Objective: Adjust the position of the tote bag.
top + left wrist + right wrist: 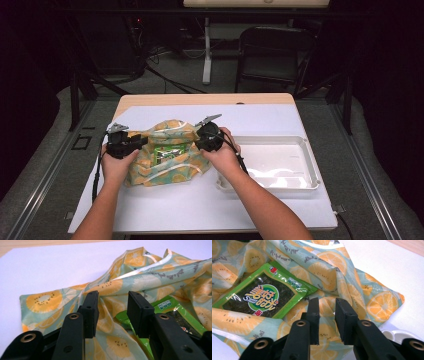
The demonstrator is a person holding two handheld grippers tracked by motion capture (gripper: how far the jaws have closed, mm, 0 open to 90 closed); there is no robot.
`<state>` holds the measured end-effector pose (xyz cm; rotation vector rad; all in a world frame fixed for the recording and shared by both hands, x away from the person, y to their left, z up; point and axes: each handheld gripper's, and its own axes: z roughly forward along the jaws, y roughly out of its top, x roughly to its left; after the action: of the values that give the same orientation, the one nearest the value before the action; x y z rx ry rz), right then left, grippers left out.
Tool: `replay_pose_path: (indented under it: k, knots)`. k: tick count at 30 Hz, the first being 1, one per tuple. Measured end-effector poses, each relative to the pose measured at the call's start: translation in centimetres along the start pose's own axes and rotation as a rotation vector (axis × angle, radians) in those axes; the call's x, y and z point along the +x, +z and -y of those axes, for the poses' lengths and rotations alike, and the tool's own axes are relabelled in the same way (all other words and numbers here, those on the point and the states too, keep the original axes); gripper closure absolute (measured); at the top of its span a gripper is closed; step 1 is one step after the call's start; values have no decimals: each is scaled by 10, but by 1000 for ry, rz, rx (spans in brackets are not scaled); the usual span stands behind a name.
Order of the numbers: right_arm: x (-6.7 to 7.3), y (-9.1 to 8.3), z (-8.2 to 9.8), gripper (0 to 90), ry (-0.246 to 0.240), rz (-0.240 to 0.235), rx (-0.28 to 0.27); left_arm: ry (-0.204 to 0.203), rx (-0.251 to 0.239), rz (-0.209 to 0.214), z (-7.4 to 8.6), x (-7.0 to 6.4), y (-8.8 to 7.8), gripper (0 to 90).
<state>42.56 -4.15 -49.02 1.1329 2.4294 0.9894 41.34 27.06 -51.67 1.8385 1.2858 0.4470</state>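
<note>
On the desk (pixel 165 210) lies a fruit-print bag (pixel 165 155), spread left to right beside a white tray (pixel 280 162). Its printed script is too small to read. Inside, a green seaweed packet (pixel 262 296), corner pointing away, seems to read "Sweet" under Chinese characters. Left gripper (pixel 112 305) gapes moderately over the bag's fabric; right gripper (pixel 327 312) stands narrowly parted over its edge, neither clamping.

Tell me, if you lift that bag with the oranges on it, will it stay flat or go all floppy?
Probably floppy: the fruit-print bag already lies crumpled in soft folds on the white mat. It looks shiny, so it may slip between the jaws. The green snack packet inside looks thin and light, so it could slide out if the opening tips down.
</note>
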Motion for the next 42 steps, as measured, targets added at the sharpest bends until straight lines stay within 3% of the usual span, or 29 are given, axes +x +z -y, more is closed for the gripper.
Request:
replay_pose_path:
  k: [9,14,17,23,29,32,36,42]
  knots:
    - [11,-11,-5,656,-7,-28,-40,3,-1,18,-2,-2,-13,672]
    - [23,-23,-5,653,-48,-45,-83,-35,-35,62,-7,-7,-24,667]
    - [31,-29,-5,654,-73,-80,-95,-50,-44,107,-12,-11,-30,641]
    - [45,-27,-6,599,-105,-144,-105,-27,-18,104,-17,-21,-36,615]
    - [49,-11,-9,598,-96,-173,-101,42,22,85,-11,-31,-53,614]
    - [50,-4,-13,615,-80,-194,-98,72,23,105,-5,-35,-63,615]
    - [49,-8,-15,608,-79,-213,-97,98,35,119,6,-41,-72,596]
    - [47,-12,-14,594,-83,-207,-95,153,49,154,15,-58,-75,556]
